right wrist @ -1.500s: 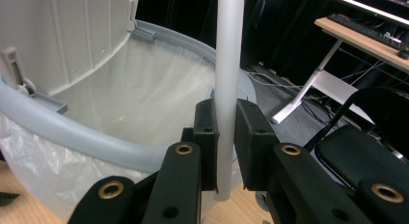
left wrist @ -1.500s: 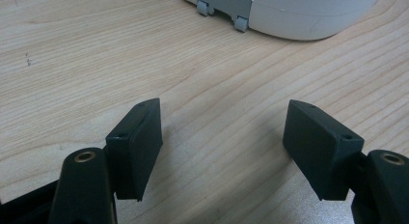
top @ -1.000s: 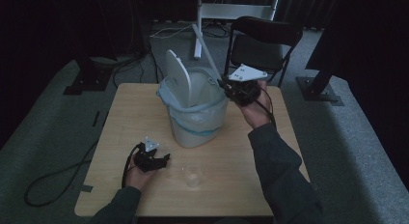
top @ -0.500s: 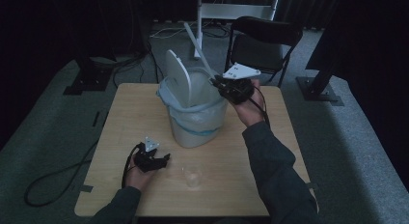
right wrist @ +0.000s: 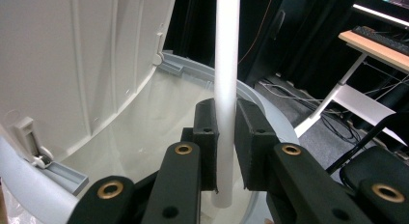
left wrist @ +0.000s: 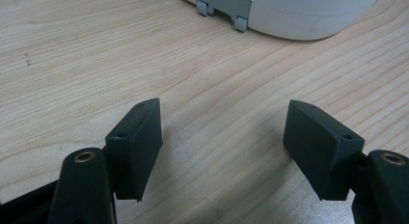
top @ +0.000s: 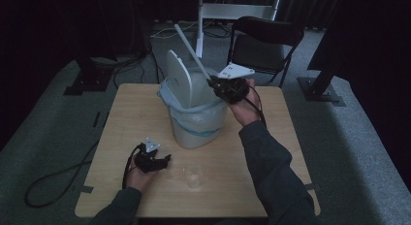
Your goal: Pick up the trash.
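The right gripper [right wrist: 225,137] clamps a long white plastic rod [right wrist: 226,79] upright over the open, lidded white plastic bin [top: 198,123] (seemingly to drop it in), while the left gripper [left wrist: 224,142] rests open on the wooden table [left wrist: 72,50].

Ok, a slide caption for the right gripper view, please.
Right tongs clamp a white tube upright over the open, liner-fitted bin, lid raised.

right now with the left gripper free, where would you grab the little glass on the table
Probably take the glass by its side wall near the rim, coming in level from its left, where the left gripper rests open. It stands upright and apart from the bin, so both jaws can straddle it.
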Motion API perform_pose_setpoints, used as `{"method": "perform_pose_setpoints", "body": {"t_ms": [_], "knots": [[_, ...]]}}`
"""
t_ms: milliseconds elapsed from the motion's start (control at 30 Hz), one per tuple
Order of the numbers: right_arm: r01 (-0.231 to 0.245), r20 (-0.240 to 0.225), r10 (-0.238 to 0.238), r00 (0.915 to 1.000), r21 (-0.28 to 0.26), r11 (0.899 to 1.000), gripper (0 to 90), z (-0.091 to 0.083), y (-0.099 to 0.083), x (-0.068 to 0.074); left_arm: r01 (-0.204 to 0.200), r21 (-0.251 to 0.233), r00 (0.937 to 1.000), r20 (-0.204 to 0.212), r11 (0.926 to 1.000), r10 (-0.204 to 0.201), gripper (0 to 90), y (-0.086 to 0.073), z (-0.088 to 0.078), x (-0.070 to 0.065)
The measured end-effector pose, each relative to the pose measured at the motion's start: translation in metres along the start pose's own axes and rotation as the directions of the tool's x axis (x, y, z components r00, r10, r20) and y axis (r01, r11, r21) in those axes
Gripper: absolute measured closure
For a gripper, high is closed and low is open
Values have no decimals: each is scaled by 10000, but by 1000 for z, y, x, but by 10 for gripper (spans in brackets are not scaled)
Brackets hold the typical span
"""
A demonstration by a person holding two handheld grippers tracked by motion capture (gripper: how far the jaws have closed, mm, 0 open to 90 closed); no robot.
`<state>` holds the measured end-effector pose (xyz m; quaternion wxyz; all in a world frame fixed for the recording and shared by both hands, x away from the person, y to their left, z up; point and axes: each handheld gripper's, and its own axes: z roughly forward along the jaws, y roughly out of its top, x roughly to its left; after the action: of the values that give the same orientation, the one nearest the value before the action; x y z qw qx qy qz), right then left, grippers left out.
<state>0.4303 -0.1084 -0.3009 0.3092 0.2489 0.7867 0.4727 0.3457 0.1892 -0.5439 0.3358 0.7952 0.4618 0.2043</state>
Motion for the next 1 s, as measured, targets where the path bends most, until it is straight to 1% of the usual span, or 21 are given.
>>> {"method": "perform_pose_setpoints", "body": {"t_ms": [100, 167, 233, 267, 333, 433, 667, 767, 1000], "knots": [[-25, -14, 25, 10000, -2, 10000, 791, 1, 0, 0, -8, 8, 10000, 3, 10000, 8, 304, 0, 0, 0], [-122, -43, 122, 9999, -55, 9999, 779, 2, 0, 0, -9, 11, 10000, 1, 10000, 9, 304, 0, 0, 0], [-190, -21, 190, 9998, -22, 9998, 664, 4, -1, 0, -4, 2, 10000, 16, 10000, 4, 304, 0, 0, 0], [-254, -54, 254, 9997, -5, 9997, 639, 4, -1, -1, -3, 2, 10000, 17, 10000, 3, 304, 0, 0, 0], [-306, -77, 306, 9995, -43, 9995, 625, 2, -2, -2, 21, -19, 10000, 18, 10000, -21, 304, 0, 0, 0], [-406, -39, 406, 9992, -109, 9991, 623, -2, -4, -5, 20, -18, 10000, 19, 10000, -20, 304, 0, 0, 0], [-426, 19, 426, 9991, -111, 9990, 622, -12, -7, -9, 23, -23, 10000, 27, 10000, -23, 303, 0, 0, 0], [-453, 44, 453, 9990, -70, 9989, 617, -19, -13, -9, 29, -41, 10000, 27, 10000, -29, 303, 0, 0, 0], [-549, 46, 549, 9985, 125, 9984, 602, -27, -26, -10, 31, -41, 10000, 23, 10000, -31, 303, 0, 0, 0]]}}
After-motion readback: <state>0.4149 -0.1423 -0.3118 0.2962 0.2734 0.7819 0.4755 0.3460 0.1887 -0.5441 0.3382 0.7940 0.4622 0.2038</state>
